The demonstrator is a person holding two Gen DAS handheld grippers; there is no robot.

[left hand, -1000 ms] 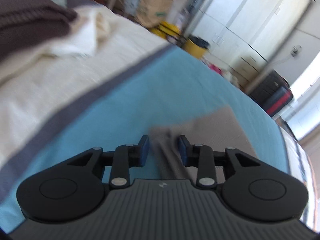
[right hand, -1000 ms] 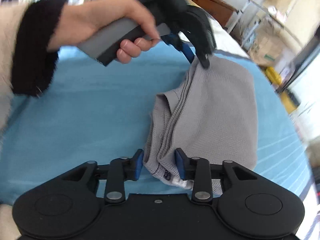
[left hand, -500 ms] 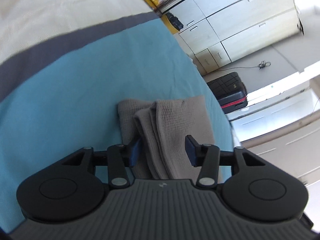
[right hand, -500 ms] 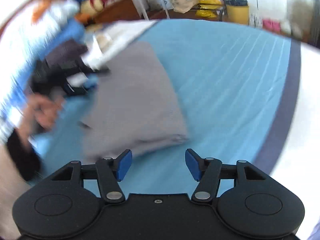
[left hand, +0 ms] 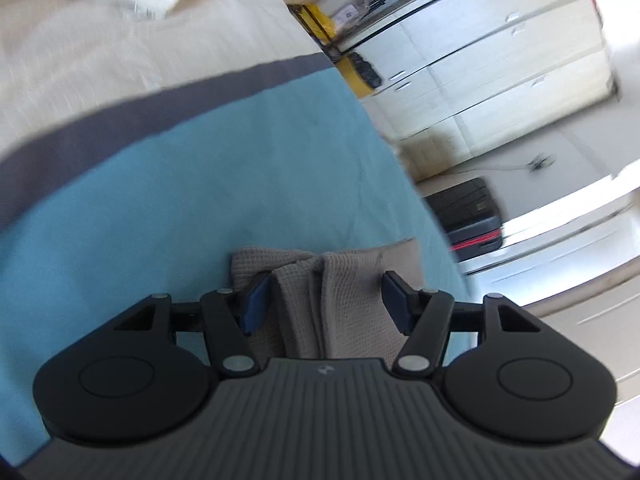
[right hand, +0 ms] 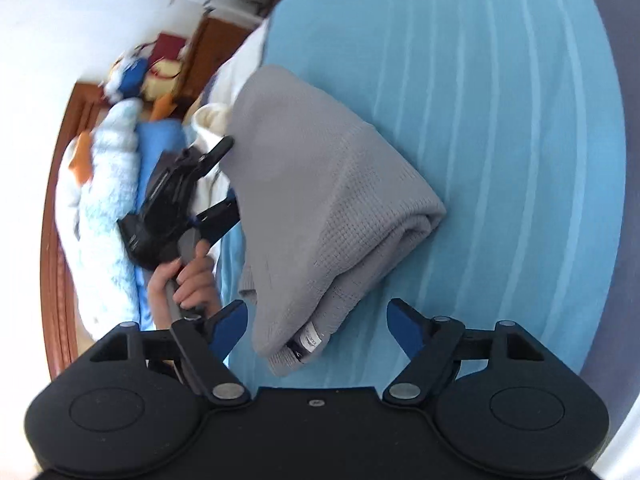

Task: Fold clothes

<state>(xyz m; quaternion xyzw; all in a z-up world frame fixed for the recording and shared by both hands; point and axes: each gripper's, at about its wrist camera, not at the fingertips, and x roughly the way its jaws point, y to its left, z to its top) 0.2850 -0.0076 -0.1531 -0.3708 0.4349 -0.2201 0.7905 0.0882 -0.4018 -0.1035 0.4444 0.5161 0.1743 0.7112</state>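
Left gripper (left hand: 326, 300): jaws spread wide, gripping nothing; the blue pads (left hand: 256, 300) straddle the bunched end of the folded garment without pressing it.
Right gripper (right hand: 318, 322): jaws spread wide too, holding nothing; it sits over the garment's near corner, where a small white label (right hand: 310, 336) shows.
Grey waffle-knit garment (right hand: 320, 184): folded into a thick bundle, lying on the blue bedsheet (right hand: 500, 120) (layered fold edges face the right wrist camera).
Person's hand (right hand: 184, 280): wrapped around the left gripper's grey handle at the garment's far side, as the right wrist view shows.
Cream blanket (left hand: 100, 52): beyond the sheet's dark grey border band (left hand: 160, 108).
Background: pale cabinets (left hand: 500, 72) and a black suitcase (left hand: 472, 216) beside the bed, blurred.
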